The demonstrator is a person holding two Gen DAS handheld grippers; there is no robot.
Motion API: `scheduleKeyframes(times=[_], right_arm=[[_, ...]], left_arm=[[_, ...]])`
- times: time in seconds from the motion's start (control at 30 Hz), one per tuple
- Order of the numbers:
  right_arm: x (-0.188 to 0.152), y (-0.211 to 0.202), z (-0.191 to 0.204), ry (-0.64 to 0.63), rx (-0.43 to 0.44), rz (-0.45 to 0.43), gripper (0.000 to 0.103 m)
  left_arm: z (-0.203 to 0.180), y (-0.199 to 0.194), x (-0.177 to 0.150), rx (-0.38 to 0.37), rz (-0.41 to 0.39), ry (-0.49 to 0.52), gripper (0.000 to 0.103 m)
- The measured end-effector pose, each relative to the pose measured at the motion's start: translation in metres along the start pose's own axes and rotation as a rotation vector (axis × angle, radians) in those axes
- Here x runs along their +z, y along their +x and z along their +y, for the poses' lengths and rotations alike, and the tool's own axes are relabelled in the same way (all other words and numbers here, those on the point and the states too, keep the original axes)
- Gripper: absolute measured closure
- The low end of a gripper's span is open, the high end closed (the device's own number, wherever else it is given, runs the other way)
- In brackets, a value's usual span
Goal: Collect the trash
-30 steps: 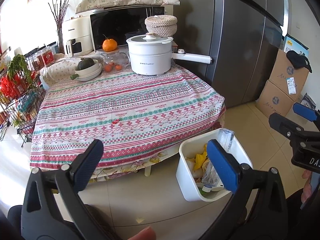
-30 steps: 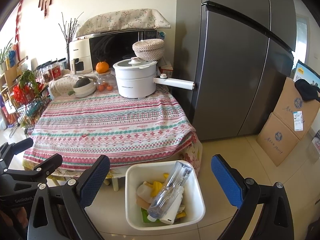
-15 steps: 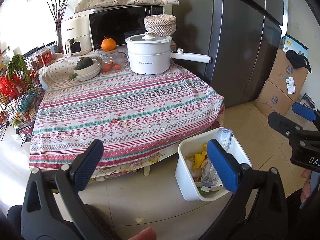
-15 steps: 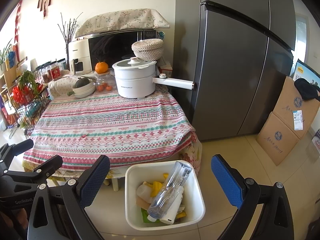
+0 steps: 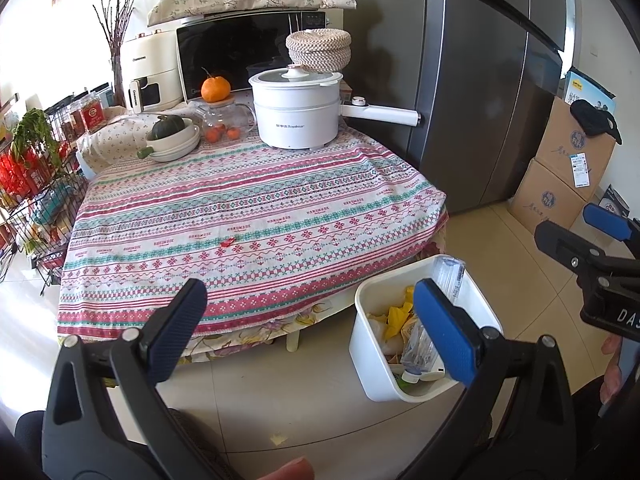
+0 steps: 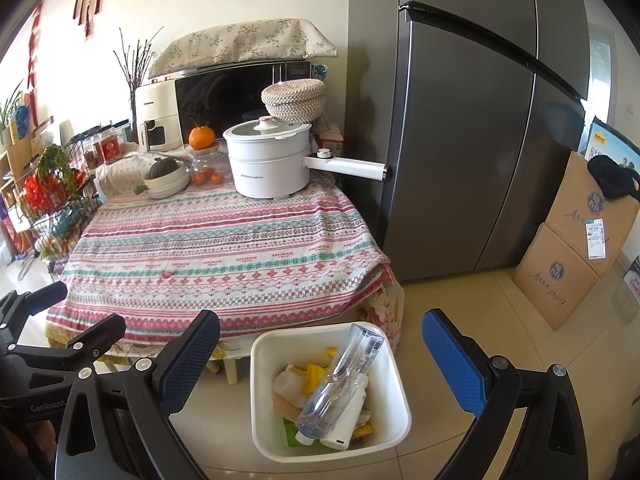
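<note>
Right wrist view unchanged: both grippers [image 6: 320,356] [image 5: 310,316] stay released over bin [image 6: 394,368].

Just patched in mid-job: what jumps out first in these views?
The white bin on the floor at the table's near corner, stuffed with trash, a clear bottle sticking out. Behind it, the striped tablecloth, bare but for a red scrap mid-table. Both grippers are open, empty.

The white electric pot with a long handle [image 5: 298,122] carries "Royalstar" after some characters too small to read. The striped woven tablecloth [image 5: 248,216] repeats "HANDMADE". The cream air fryer [image 5: 150,76] reads "CHANGHONG".
</note>
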State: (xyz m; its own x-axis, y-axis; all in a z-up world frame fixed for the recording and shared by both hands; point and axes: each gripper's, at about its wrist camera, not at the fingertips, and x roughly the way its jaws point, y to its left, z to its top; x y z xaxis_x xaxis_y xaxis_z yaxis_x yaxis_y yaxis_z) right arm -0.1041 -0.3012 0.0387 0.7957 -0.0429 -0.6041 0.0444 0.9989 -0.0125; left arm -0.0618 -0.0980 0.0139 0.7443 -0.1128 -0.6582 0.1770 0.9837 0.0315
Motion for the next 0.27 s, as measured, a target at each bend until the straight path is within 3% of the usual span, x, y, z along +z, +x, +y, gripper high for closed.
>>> scheduleKeyframes(times=[0.27], right_arm=[[0.0008,0.0008,0.0003,0.001,0.0,-0.001,0.001]], left_arm=[[0.0033,0.0038,0.0037,-0.022,0.023,0.014,0.0]])
